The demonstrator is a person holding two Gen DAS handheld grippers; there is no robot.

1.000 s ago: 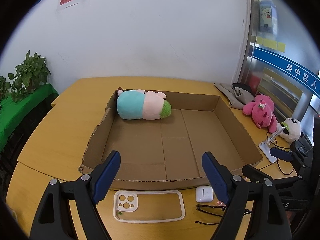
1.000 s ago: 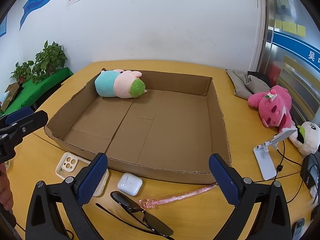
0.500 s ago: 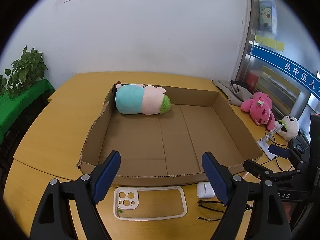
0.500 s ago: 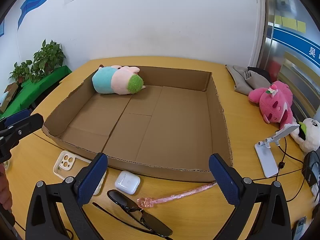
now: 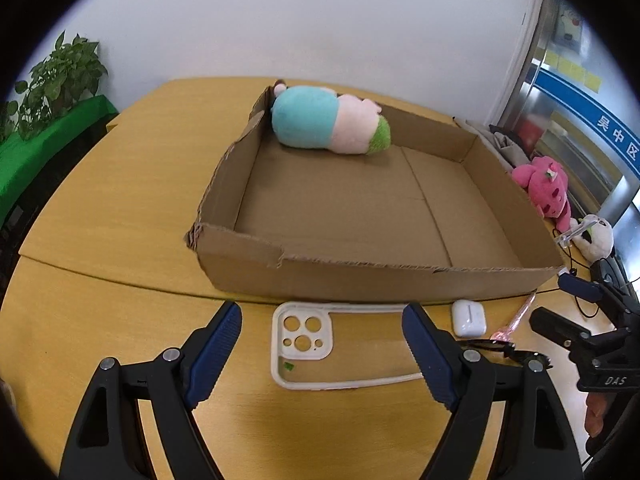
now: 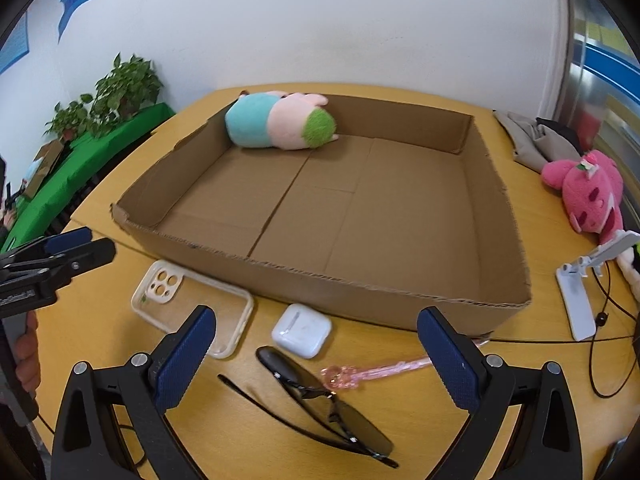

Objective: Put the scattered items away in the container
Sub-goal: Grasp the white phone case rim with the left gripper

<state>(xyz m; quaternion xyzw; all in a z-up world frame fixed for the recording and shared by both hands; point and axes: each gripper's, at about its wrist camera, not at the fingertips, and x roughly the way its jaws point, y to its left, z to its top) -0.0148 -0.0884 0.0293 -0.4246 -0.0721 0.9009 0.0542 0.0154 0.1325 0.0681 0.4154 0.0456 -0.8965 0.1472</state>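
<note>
Wooden table carries cardboard tray, ahead of both grippers. Phone case flat on table between left gripper's fingers. Earbud case, sunglasses, pink wand between right gripper's fingers. Pink plush, white phone stand, grey cloth far right.

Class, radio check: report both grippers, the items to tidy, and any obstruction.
Left gripper open above white phone case. Right gripper open over white earbud case, black sunglasses. Brown cardboard box unobstructed.
</note>
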